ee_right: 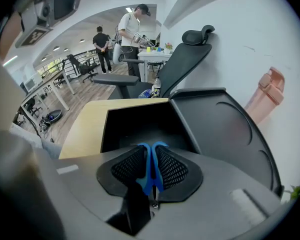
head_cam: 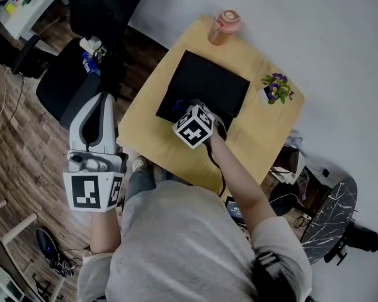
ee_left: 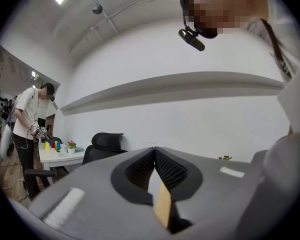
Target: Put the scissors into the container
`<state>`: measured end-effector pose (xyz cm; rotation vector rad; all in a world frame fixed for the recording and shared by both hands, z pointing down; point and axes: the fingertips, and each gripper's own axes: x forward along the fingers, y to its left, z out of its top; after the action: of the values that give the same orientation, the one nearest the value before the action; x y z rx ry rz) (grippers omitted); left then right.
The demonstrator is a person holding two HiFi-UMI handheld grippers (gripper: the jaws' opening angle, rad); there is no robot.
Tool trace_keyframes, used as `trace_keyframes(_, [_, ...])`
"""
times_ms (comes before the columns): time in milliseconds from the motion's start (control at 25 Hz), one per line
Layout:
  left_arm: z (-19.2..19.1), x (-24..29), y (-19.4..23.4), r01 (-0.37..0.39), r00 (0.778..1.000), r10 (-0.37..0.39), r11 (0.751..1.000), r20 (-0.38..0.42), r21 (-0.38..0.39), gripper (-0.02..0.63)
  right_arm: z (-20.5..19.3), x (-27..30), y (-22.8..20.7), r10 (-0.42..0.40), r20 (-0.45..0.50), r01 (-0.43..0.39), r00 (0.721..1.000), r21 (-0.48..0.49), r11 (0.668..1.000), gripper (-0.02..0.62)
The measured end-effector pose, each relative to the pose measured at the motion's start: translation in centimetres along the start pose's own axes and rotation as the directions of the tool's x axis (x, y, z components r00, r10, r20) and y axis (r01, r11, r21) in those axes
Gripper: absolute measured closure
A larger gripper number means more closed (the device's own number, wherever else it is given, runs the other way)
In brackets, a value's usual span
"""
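Blue-handled metal scissors (ee_right: 149, 170) sat clamped between the closed jaws of the right gripper (ee_right: 151, 151), over the near part of the open black plastic container (ee_right: 115, 129) on the pale wooden table (head_cam: 264, 128). The carrying step looked nearly done. Next, the gripper would need to lower into the box and part its jaws. The left gripper (ee_left: 154, 153) hung aside, jaws together on nothing. No brand or writing was legible, only square black-and-white markers (head_cam: 193, 129).
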<state>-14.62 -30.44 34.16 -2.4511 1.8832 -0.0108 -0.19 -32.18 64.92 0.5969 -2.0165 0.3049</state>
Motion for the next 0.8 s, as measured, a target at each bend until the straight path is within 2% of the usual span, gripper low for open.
trace_keyframes(160, [0.8, 0.0, 0.3, 0.046, 0.999, -0.046, 0.999, 0.023, -0.003, 0.548, 0.9, -2.1, -0.5, -0.055, 0.073, 0.047, 0.996, 0.105, 0.993, 0.523])
trace_keyframes(280, [1.7, 0.1, 0.4, 0.087, 0.995, -0.086, 0.996, 0.050, -0.005, 0.548, 2.3, -5.1, -1.0, -0.127, 0.162, 0.093, 0.979, 0.204, 0.974, 0.536])
trace_keyframes(320, [2.1, 0.1, 0.4, 0.103, 0.993, -0.102, 0.995, 0.060, -0.006, 0.548, 2.8, -6.2, -1.2, -0.160, 0.193, 0.111, 0.968, 0.240, 0.964, 0.589])
trace_keyframes(560, [3.6, 0.2, -0.5, 0.196, 0.975, -0.193, 0.981, 0.106, -0.011, 0.548, 4.4, -11.9, -1.1, -0.314, 0.341, 0.166, 0.886, 0.401, 0.901, 0.592])
trace_keyframes(800, [4.4, 0.4, -1.4, 0.282, 0.951, -0.276, 0.959, 0.141, -0.027, 0.548, 5.3, -16.9, -0.5, -0.463, 0.404, 0.243, 0.789, 0.487, 0.839, 0.592])
